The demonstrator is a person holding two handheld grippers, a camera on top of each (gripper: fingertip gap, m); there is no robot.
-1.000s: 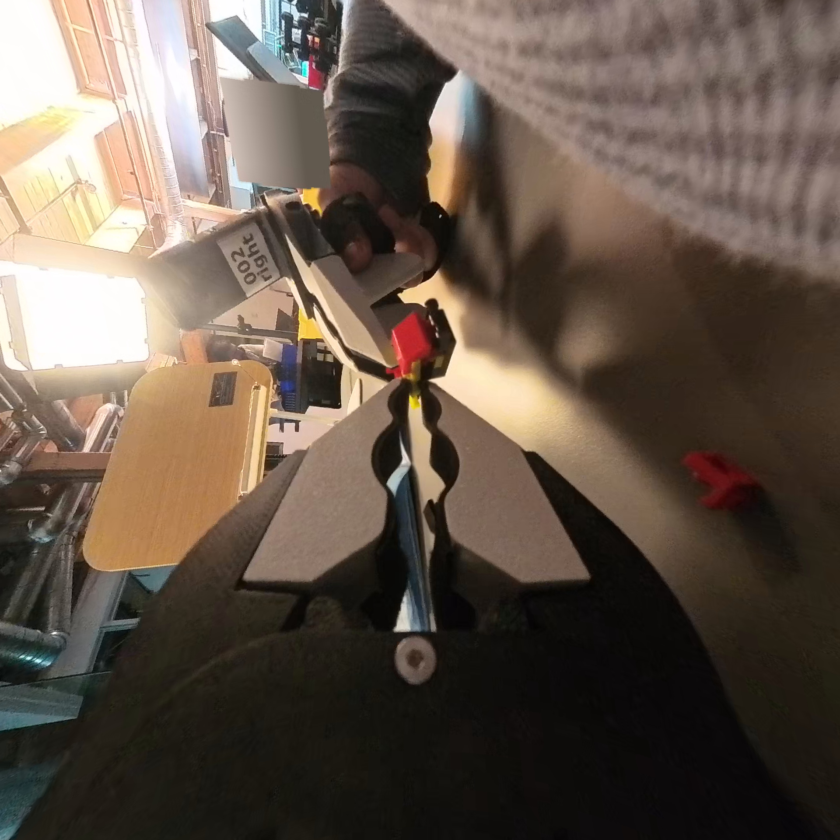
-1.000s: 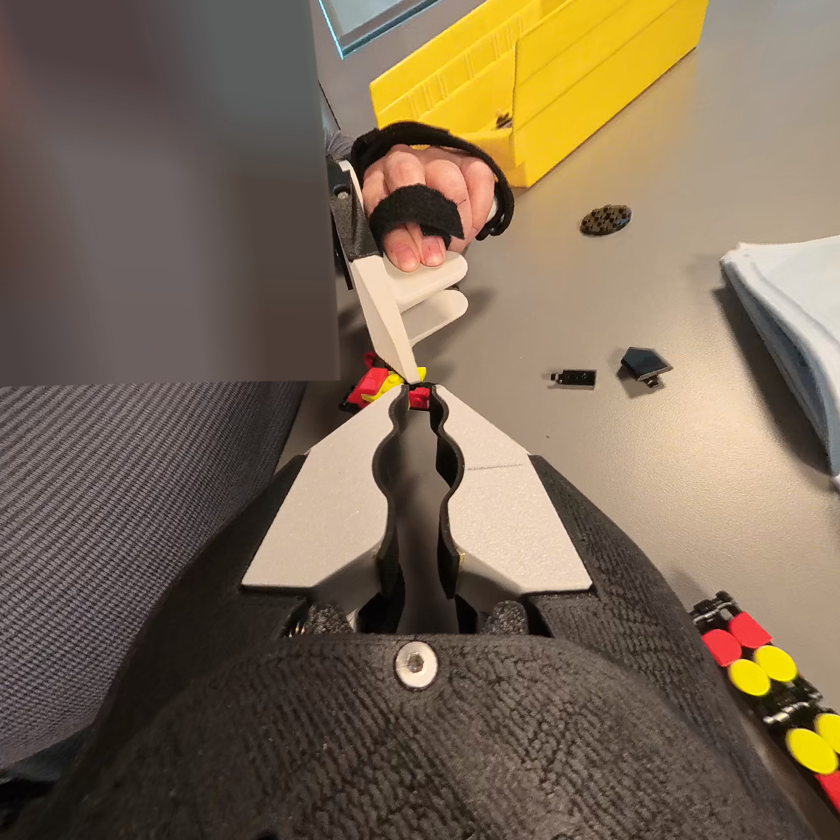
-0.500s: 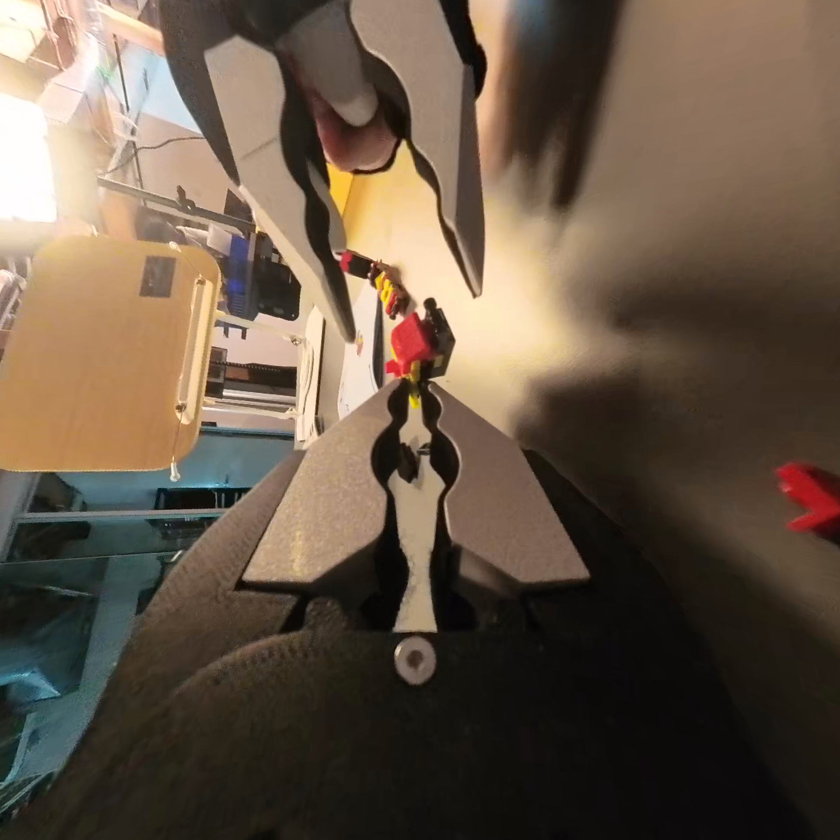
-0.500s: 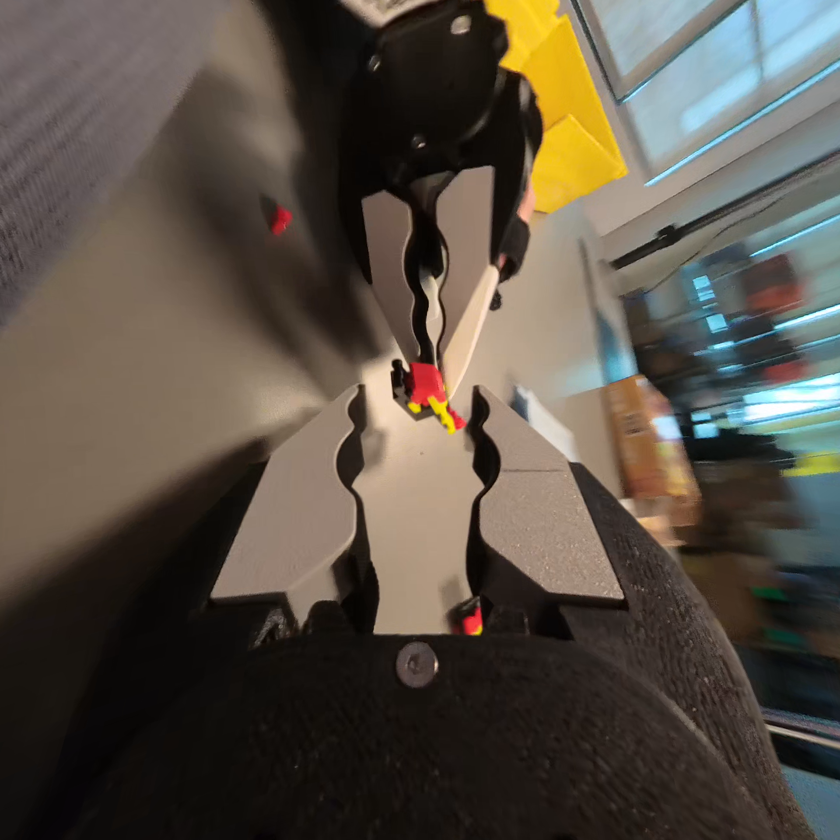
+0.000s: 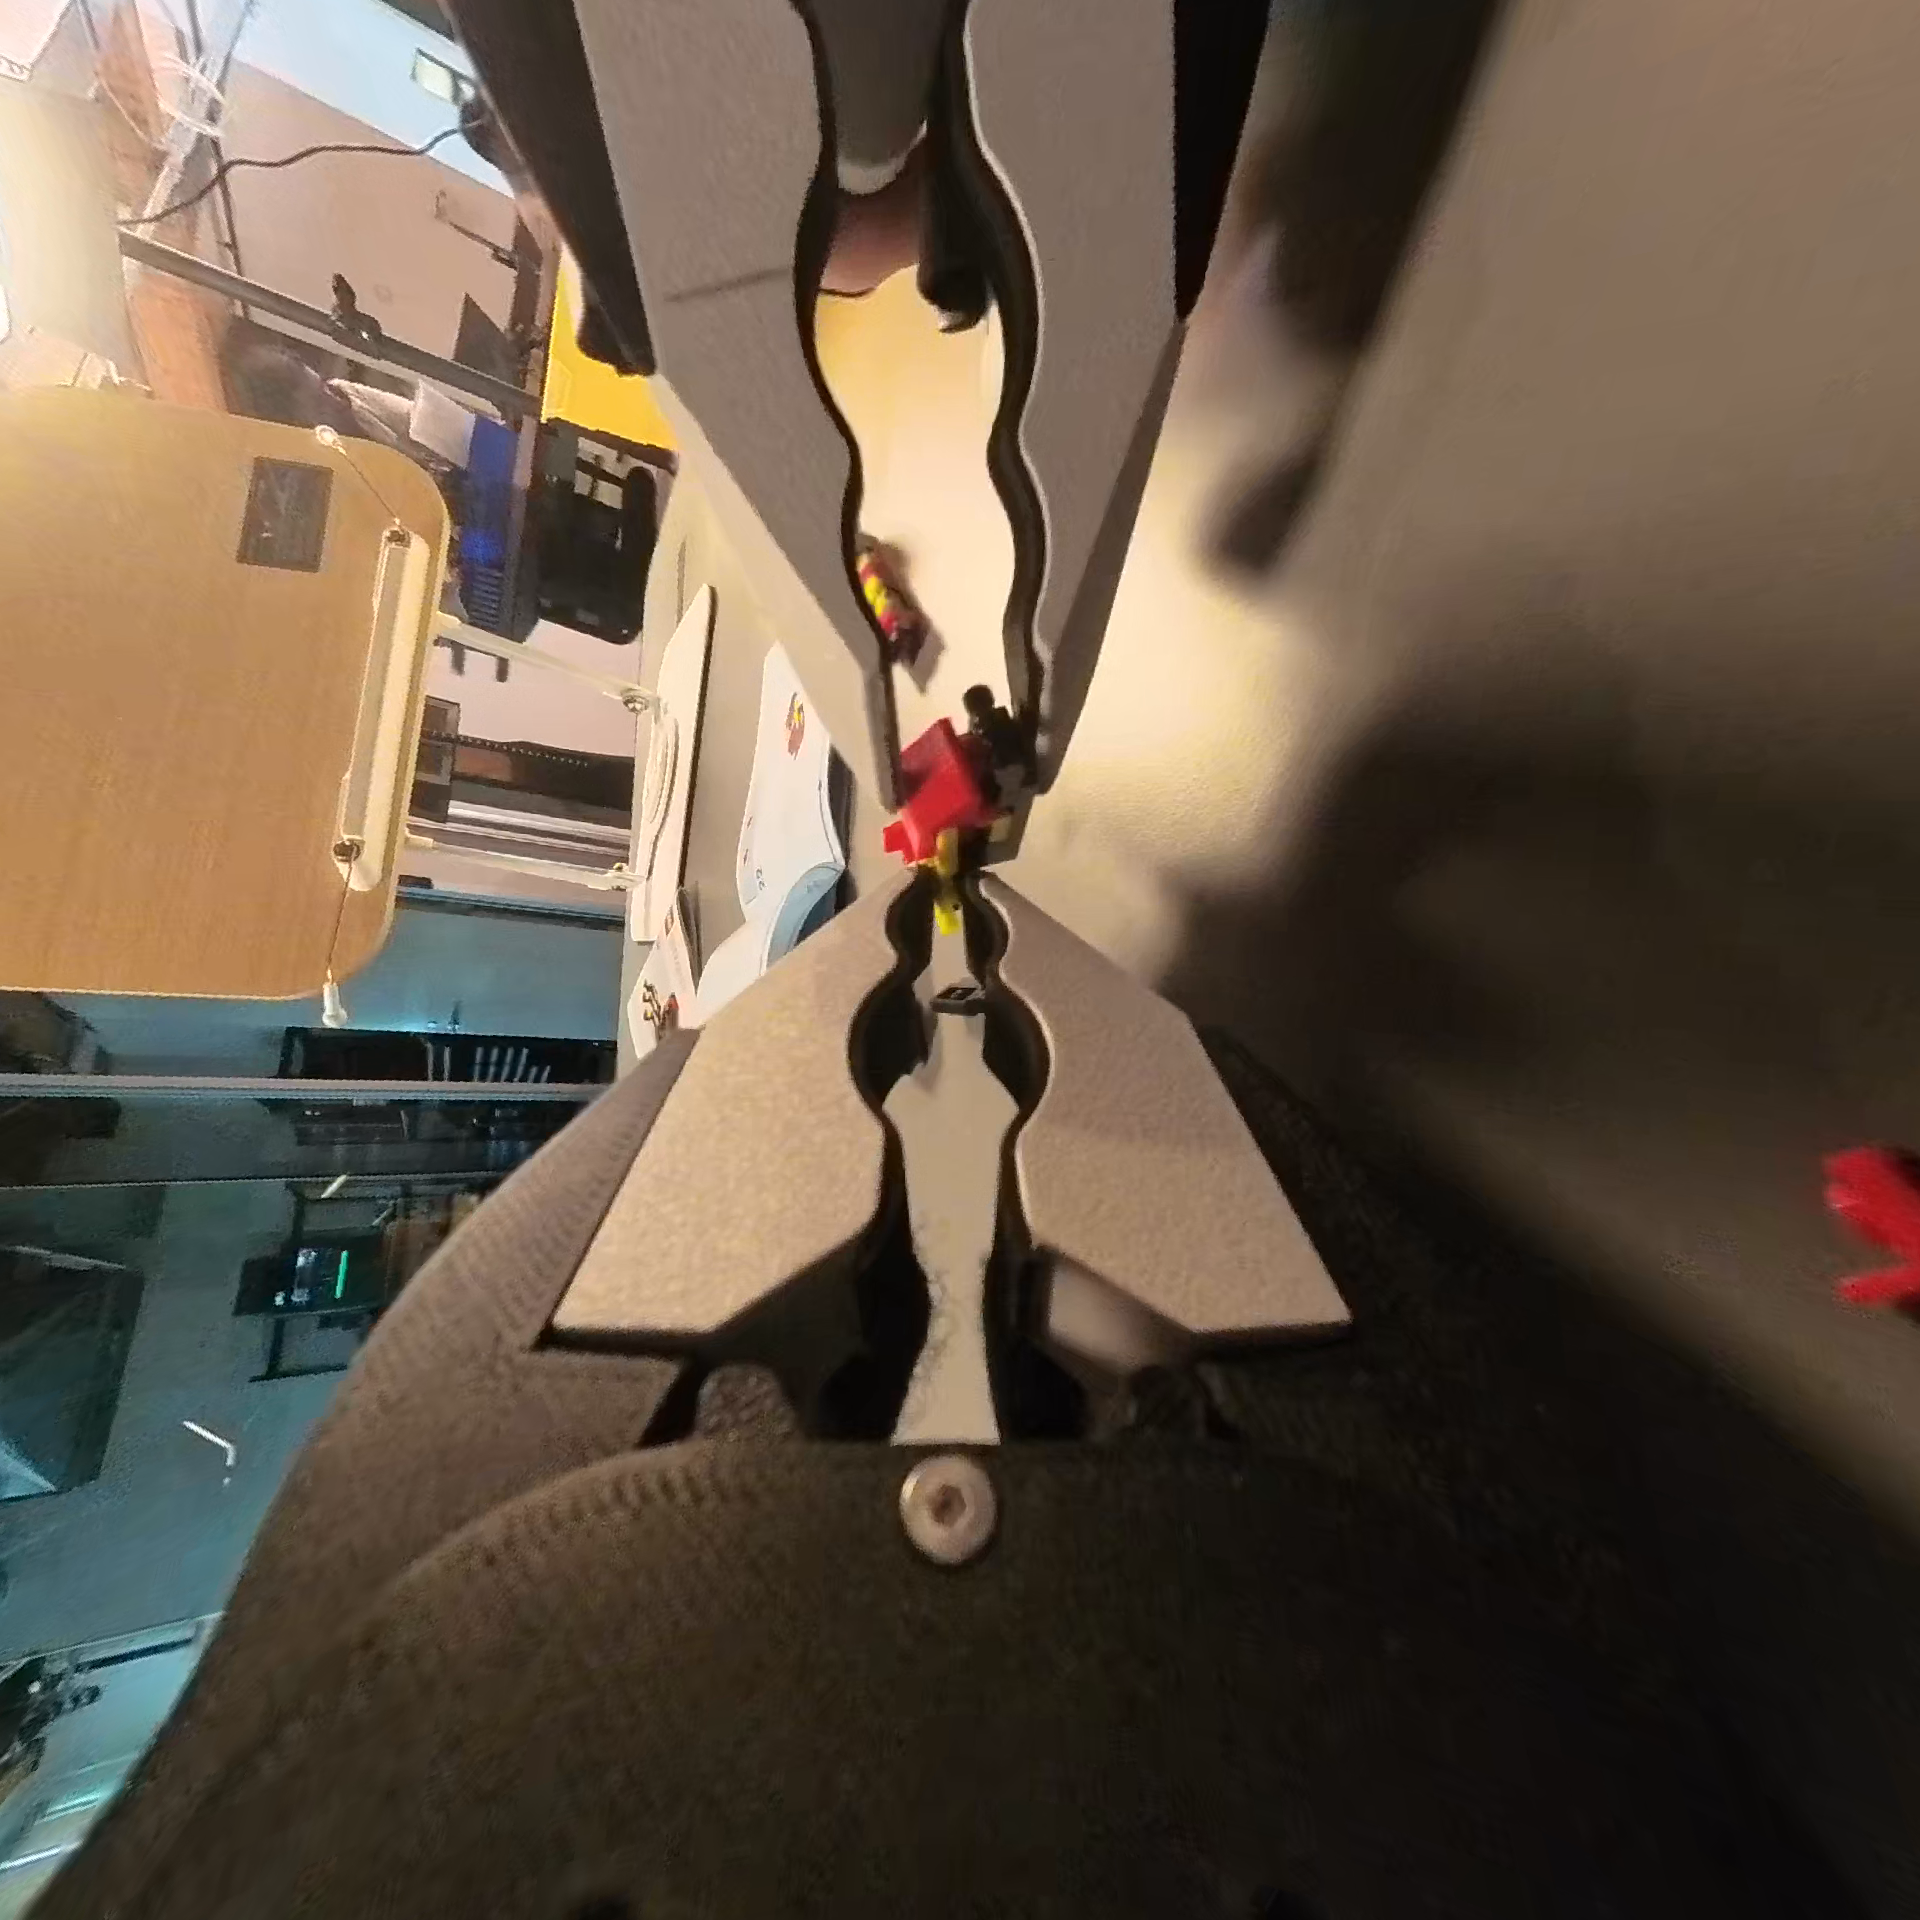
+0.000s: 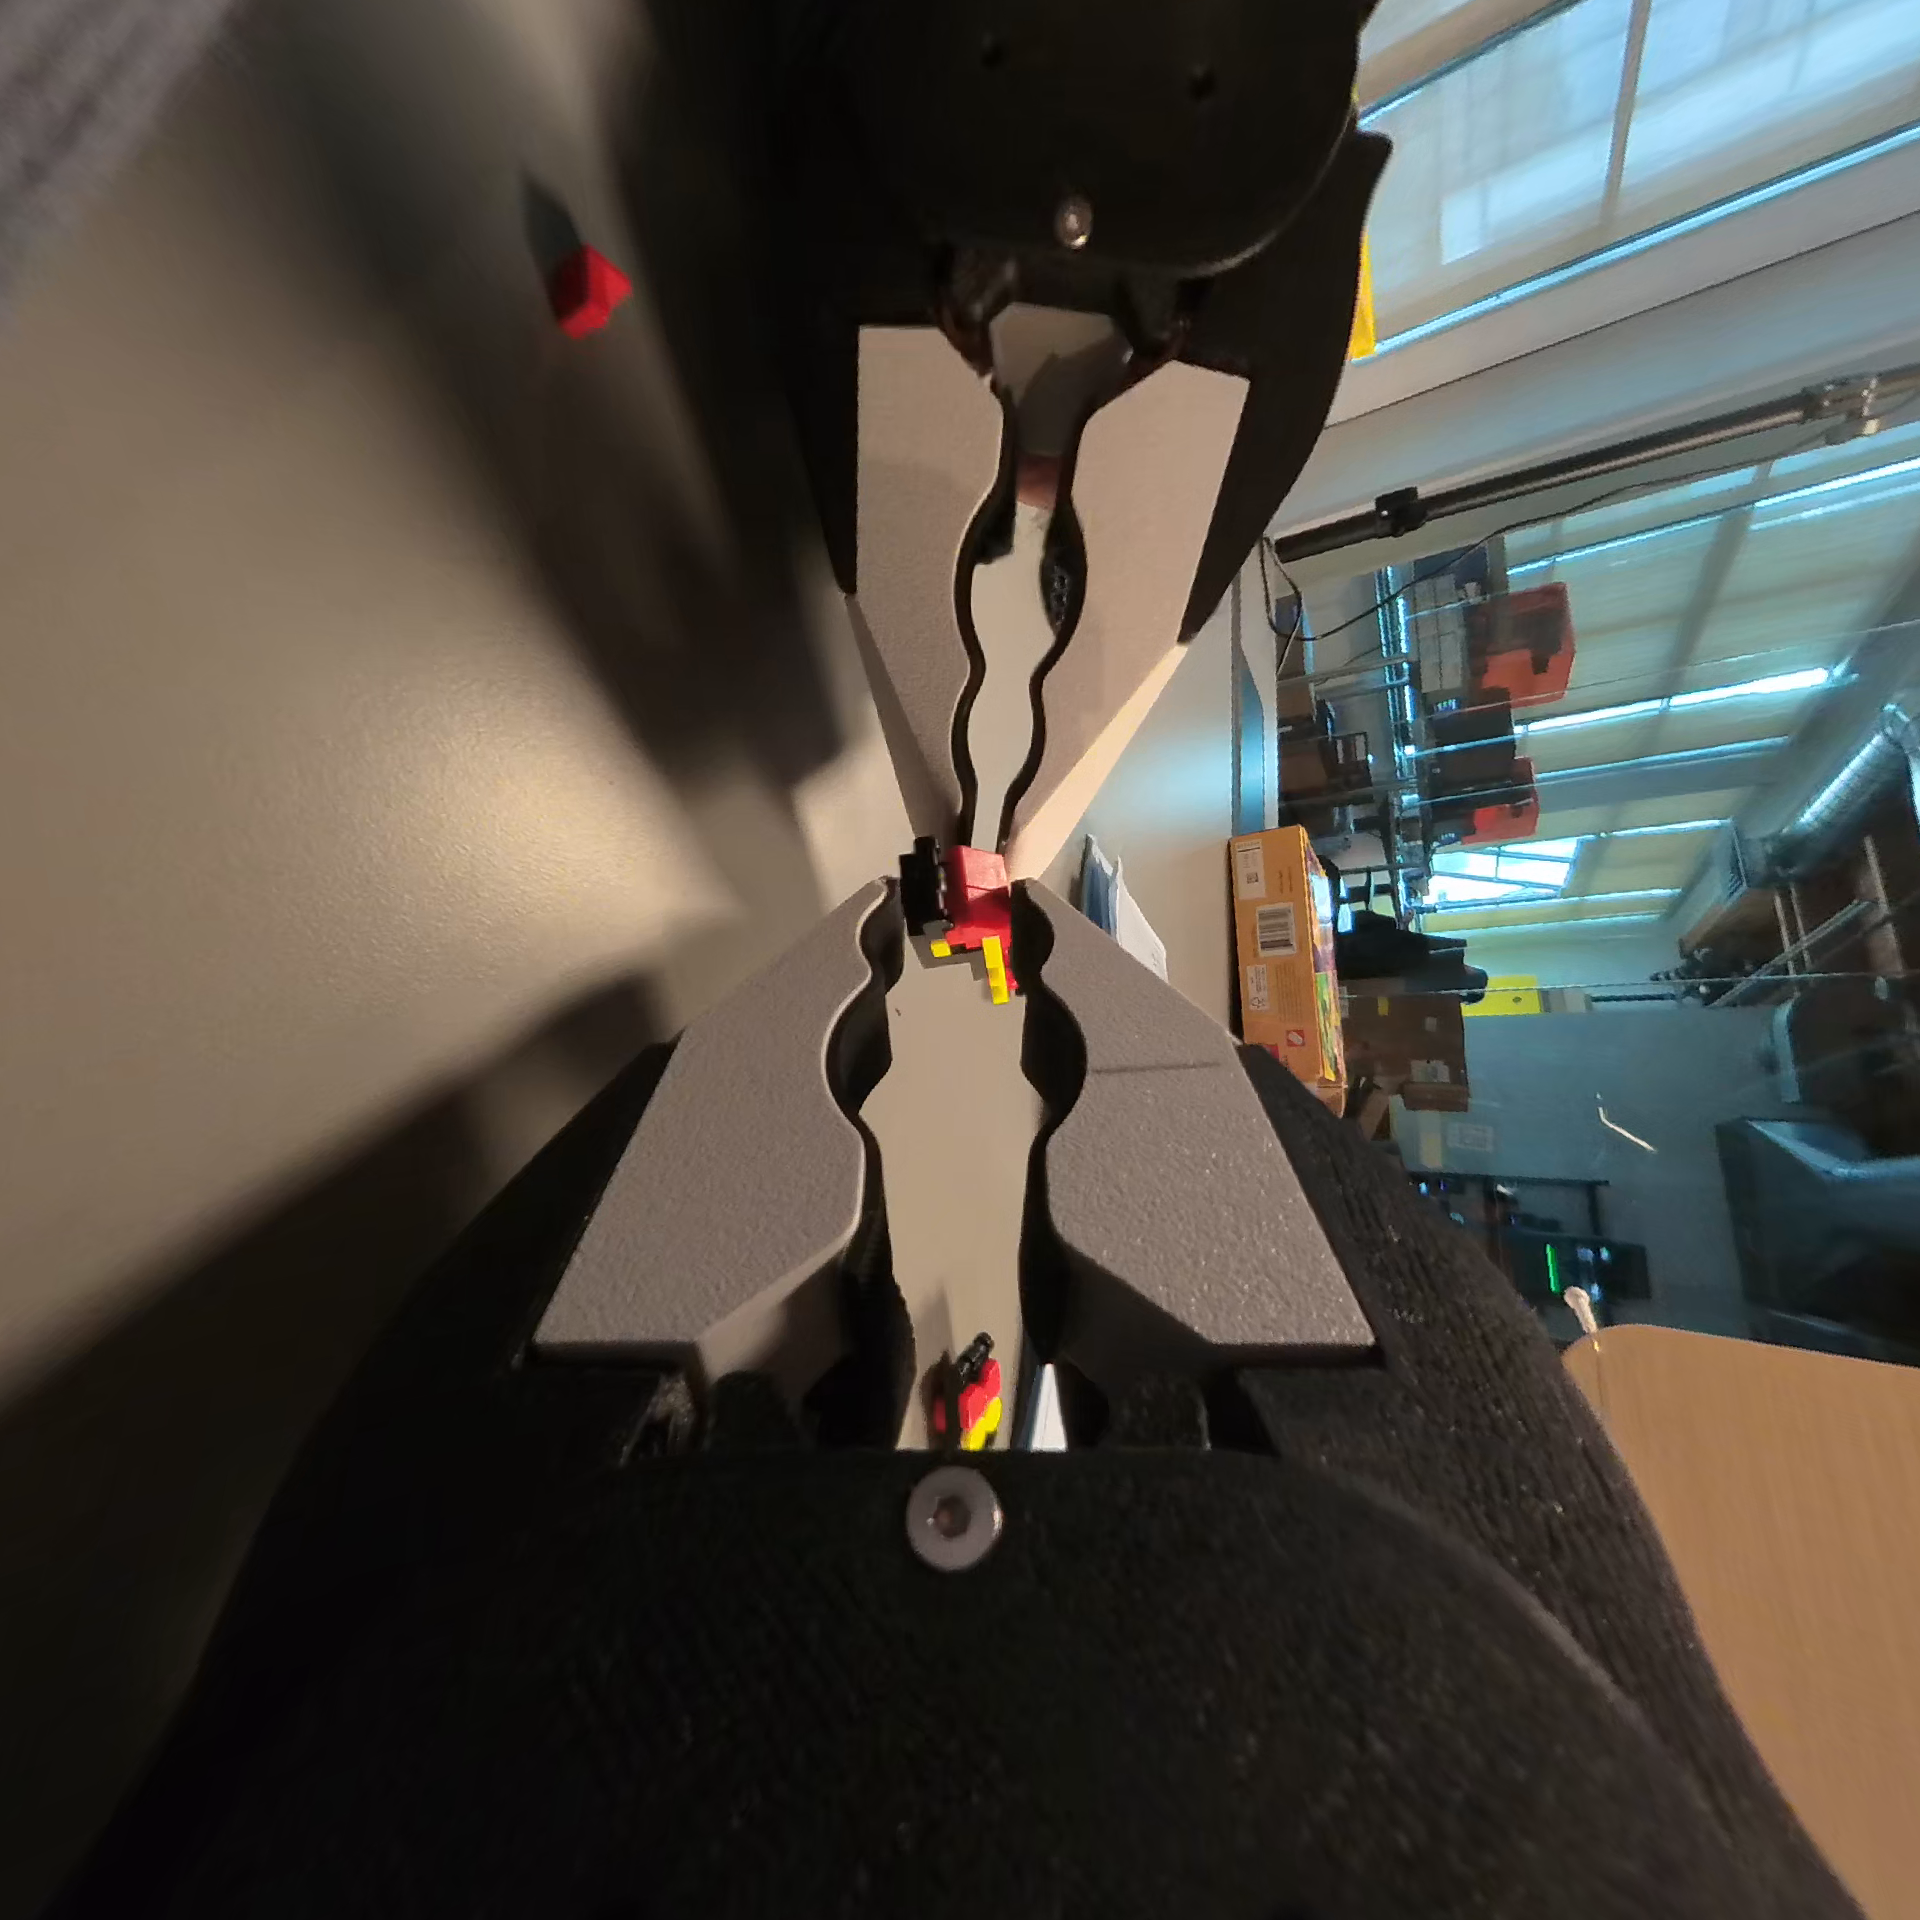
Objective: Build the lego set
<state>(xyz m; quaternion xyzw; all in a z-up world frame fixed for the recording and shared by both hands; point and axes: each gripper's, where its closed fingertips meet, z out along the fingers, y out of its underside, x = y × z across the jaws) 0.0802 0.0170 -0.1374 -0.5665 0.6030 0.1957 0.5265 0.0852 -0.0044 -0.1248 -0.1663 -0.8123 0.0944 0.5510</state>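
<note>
Both hand-held grippers, left [image 5: 948,883] and right [image 6: 948,902], pinched on one red-black-yellow lego piece [image 5: 951,795]; orange box [image 6: 1286,961] only rightward.

A small lego assembly [image 5: 951,795] of red, black and yellow pieces is held off the tabletop [image 6: 364,727], pinched between the tips of both grippers. A strip of red and yellow round pieces [image 5: 888,603] lies on the tabletop, and a loose red piece [image 6: 587,291] lies well apart.

A workshop-like lab: storage racks [image 6: 1496,707], exposed ducts [image 6: 1860,769] and big windows [image 6: 1621,156] lie beyond the tabletop [image 6: 343,727].
</note>
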